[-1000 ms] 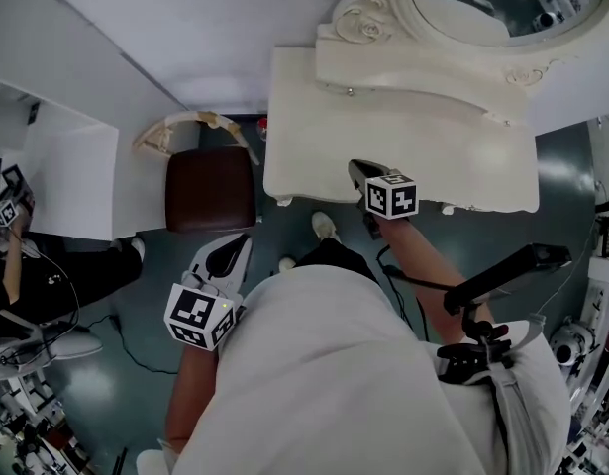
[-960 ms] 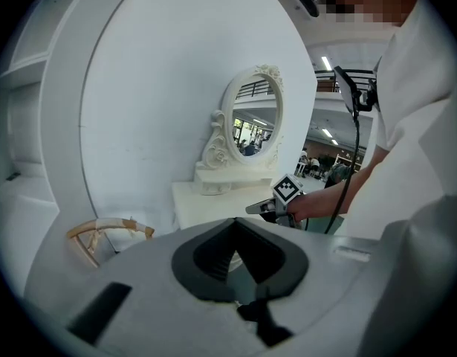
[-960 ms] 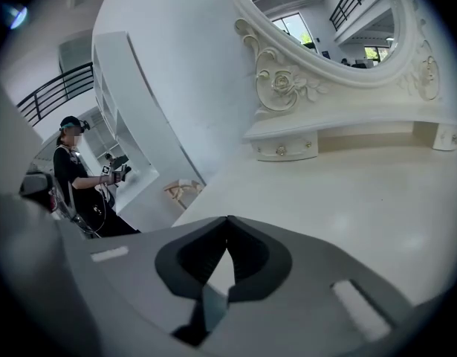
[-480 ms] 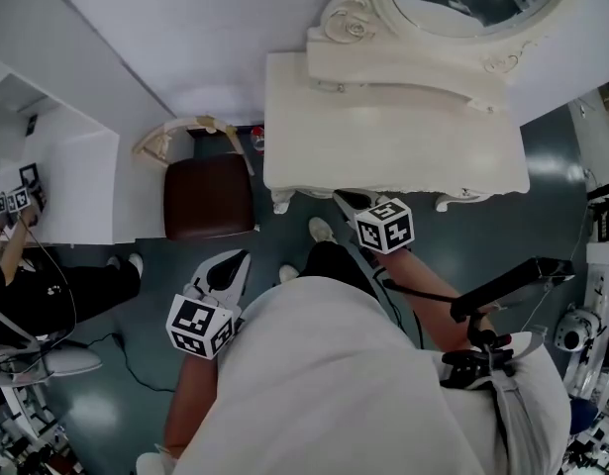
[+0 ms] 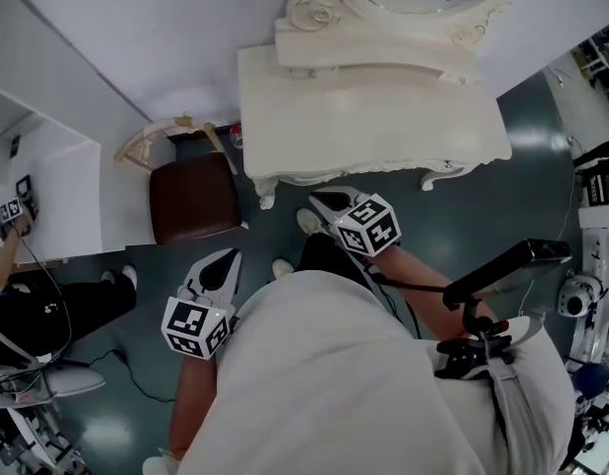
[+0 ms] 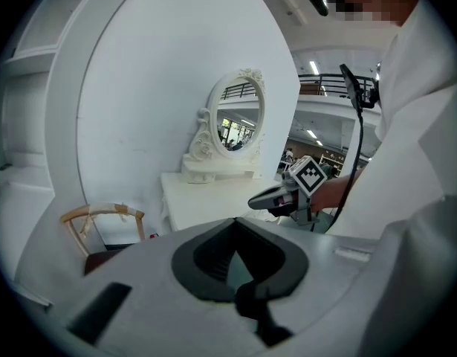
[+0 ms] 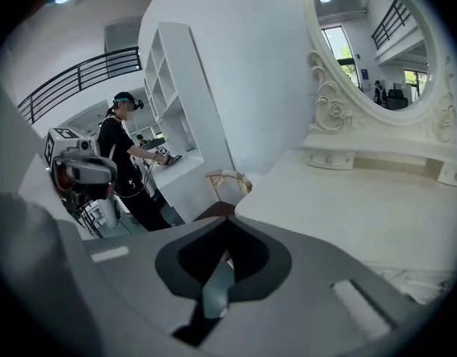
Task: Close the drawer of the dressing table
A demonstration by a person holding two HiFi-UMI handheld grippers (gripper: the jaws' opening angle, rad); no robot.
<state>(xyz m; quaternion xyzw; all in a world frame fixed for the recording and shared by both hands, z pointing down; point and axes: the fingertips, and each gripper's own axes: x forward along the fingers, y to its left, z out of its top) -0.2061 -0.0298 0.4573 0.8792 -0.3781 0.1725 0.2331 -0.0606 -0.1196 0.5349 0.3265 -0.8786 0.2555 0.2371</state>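
Head view: right claw (image 5: 315, 200) near table (image 5: 373, 117)

light: bright, even | dressing table (image 5: 373, 117): washed pale | floor (image 5: 542, 166): soft glare | gripper views: fisheye, dark corners

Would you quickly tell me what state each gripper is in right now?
Left gripper: jaws closed, holding nothing.
Right gripper: jaws closed, holding nothing.
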